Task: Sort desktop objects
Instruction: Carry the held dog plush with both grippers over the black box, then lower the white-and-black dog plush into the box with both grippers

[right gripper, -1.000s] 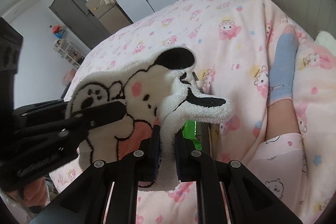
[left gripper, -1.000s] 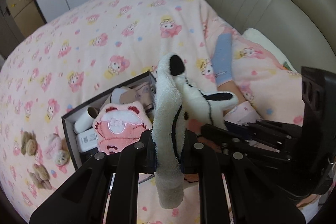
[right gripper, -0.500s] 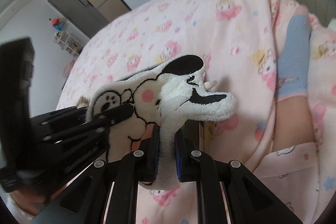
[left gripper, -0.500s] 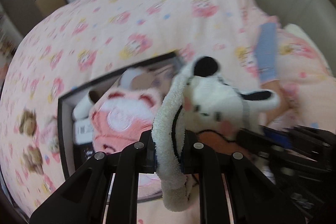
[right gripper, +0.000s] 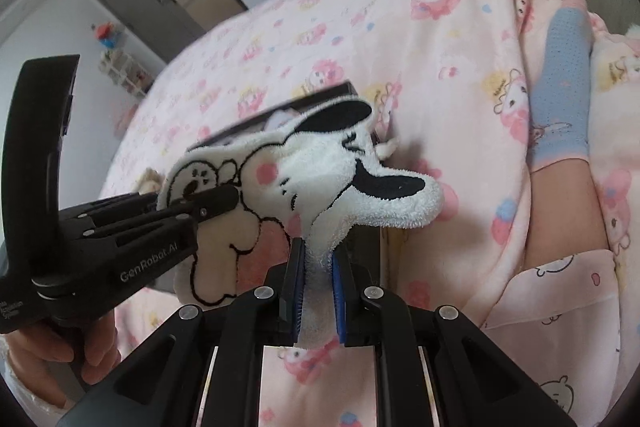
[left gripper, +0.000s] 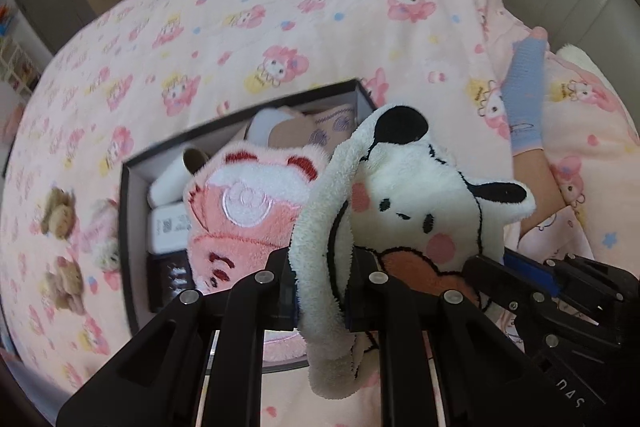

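Bed (left gripper: 280, 7) with pink printed cover, bearing a dark open box (left gripper: 132, 163). Above the box, a white plush dog towel (left gripper: 408, 203) hangs, pinched by left claw (left gripper: 320, 303) and right claw (right gripper: 316, 291), both clamped narrow.

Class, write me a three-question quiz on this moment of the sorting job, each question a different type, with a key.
1. True or false: both grippers are shut on the white towel.
2. Multiple choice: what lies in the box beside the towel? A) a pink plush B) a green cup C) a red book
3. Fill in: the box rests on a pink ___.

Key:
1. True: the left gripper and the right gripper each pinch it.
2. A
3. blanket
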{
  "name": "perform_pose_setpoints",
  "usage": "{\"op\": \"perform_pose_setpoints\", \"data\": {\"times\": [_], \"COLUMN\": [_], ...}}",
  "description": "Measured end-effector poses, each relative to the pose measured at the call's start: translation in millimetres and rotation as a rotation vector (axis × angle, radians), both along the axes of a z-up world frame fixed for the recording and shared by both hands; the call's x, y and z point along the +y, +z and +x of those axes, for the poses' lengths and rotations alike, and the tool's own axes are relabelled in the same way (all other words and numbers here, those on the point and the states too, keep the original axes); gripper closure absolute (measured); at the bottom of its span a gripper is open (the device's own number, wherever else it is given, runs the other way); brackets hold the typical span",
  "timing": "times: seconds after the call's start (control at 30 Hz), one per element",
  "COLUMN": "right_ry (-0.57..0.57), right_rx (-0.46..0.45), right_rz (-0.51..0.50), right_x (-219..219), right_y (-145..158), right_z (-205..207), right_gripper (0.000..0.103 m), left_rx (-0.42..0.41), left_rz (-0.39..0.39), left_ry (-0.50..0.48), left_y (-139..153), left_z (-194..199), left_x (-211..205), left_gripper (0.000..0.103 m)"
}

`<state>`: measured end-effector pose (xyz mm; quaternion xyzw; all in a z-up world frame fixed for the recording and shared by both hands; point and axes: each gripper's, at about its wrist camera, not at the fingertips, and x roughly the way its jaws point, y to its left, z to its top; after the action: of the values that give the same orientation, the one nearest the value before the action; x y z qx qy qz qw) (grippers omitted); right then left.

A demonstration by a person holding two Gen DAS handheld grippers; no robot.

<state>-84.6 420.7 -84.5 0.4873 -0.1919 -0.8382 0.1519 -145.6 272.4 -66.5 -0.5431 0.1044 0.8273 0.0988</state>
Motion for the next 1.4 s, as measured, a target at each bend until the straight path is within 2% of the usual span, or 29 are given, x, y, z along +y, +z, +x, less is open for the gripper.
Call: {"op": "perform_pose_setpoints", "data": {"times": [0.17,0.33,0.5,0.67,0.77,0.83,1.03,1.17,1.4], "right_ry": [-0.017,-0.006,0.001,-0.03,-0.05,-0.056,-0.055,-0.031,0.046], "right_rx": [0.059,0.081,0.093,0.061,0.043,0.029,0.009,0.012,-0.03], "right_rz": [-0.041,-0.08,-0.059,-0.114,-0.053,-0.052,-0.038,-0.028,0.042], "right_x": [5,4,9,28,27,23,-4,-29,-73], "right_y": [24,39,35,11,9,8,6,5,-10], "right_z": [11,22,29,36,29,23,-2,-23,-51], "right_gripper": [0.093,0.093,0.093,0.093,0.093,0.093,0.093,0.093,0.093], "left_rx": [0.032,0.014,0.011,0.026,0.064,0.08,0.092,0.066,0.113], "left_rz": [-0.055,-0.11,-0.066,0.01,0.042,0.038,0.119,0.22,0.21], "left_ry": [-0.077,-0.116,-0.144,-0.161,-0.195,-0.199,-0.157,-0.112,-0.037], "left_y": [26,27,25,13,6,0,-15,-27,-33], "left_z": [7,7,11,12,12,12,-3,-19,-20], "left_x": [15,23,28,19,15,10,-30,-64,-105], "left_gripper": [0.09,0.09,0.09,0.09,0.09,0.09,0.09,0.09,0.09]}}
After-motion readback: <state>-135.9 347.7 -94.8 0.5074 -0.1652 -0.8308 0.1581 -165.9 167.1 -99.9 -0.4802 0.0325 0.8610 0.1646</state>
